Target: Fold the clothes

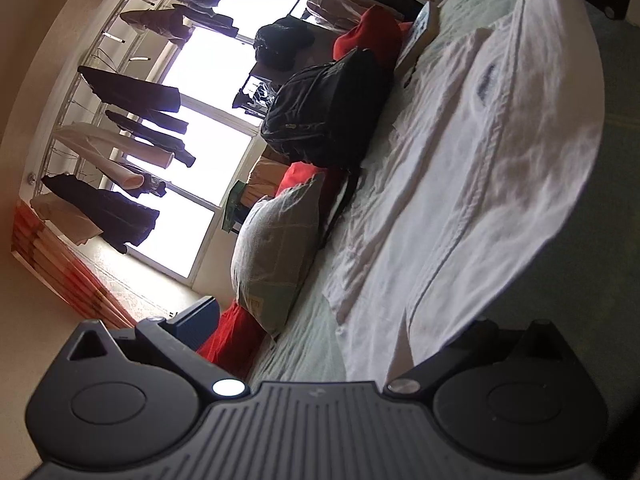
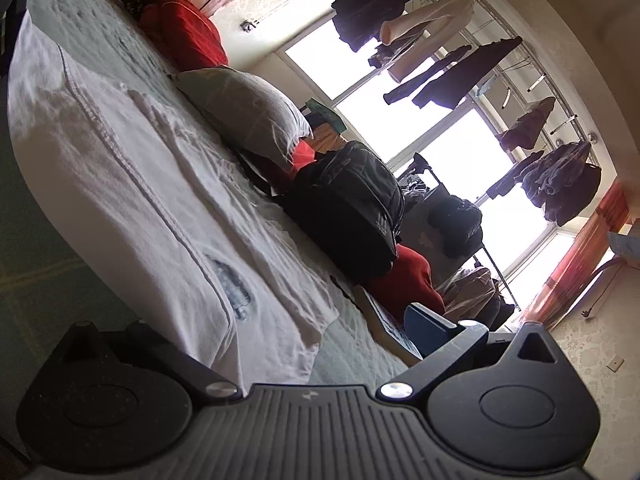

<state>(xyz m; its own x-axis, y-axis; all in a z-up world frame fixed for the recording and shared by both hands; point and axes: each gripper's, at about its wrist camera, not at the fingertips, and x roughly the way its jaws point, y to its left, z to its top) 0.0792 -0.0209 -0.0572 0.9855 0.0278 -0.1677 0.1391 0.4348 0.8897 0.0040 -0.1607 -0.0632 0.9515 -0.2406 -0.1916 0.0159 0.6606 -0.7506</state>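
Black backpack standing on the pale green bed, grey pillow just beside it, red bedding bunched along the far edge, dark clothes on a hanging rack before the bright window, orange curtain at one side

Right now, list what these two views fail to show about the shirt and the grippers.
- Left hand-held gripper: in the left wrist view, its own body hides the fingertips, so open or shut is unclear.
- Right hand-held gripper: the same in the right wrist view.
- Shirt: the near hem is hidden behind the gripper bodies in both views.
- Shirt print: blurred, unreadable.
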